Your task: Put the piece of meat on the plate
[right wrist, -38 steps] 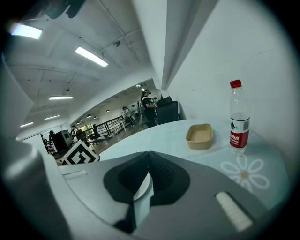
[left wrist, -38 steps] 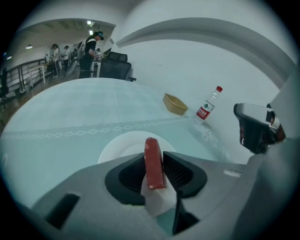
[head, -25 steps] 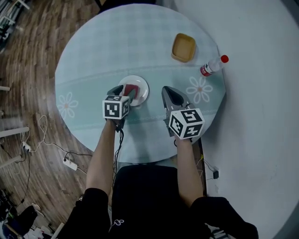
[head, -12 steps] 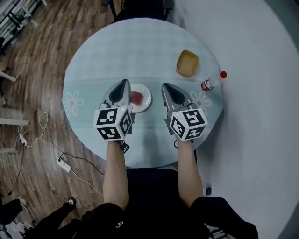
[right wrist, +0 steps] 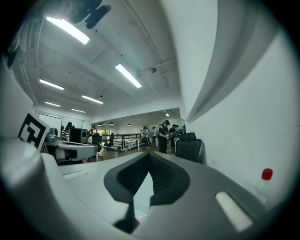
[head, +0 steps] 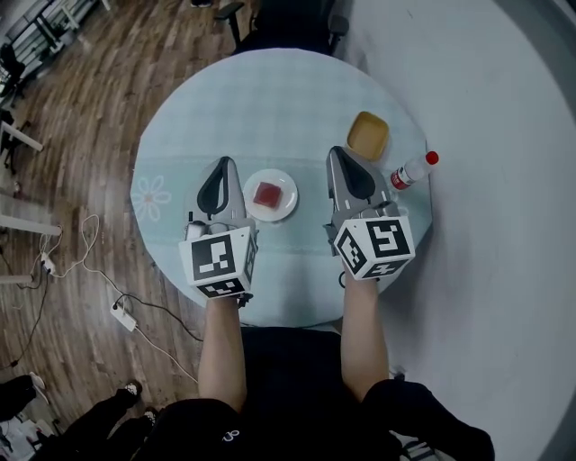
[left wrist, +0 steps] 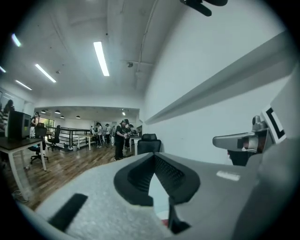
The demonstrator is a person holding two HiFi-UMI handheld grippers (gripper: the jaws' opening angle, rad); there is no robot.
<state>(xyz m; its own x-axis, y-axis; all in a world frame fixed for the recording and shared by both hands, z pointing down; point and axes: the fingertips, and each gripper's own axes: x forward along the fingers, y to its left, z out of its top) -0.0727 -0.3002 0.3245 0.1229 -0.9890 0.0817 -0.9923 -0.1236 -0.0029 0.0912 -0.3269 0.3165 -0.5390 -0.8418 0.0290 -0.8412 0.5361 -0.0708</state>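
The red piece of meat (head: 266, 194) lies on the white plate (head: 286, 208) near the middle of the round table (head: 207, 117). Neither gripper touches it. My left gripper (head: 223, 163) hangs high above the table just left of the plate, jaws shut and empty; in the left gripper view (left wrist: 152, 157) its pads meet at the tip. My right gripper (head: 337, 153) is raised to the right of the plate, also shut on nothing (right wrist: 149, 155). Both point level, out over the table toward the room.
A tan square bowl (head: 367, 135) and a lying clear bottle with a red cap (head: 412, 169) sit at the table's right side. A black office chair (head: 288, 27) stands beyond the far edge. Cables and a power strip (head: 126, 317) lie on the wooden floor at left.
The left gripper has let go of the meat on the plate, shut, and lifted away to the left. The right gripper has risen too. The meat stays on the plate.
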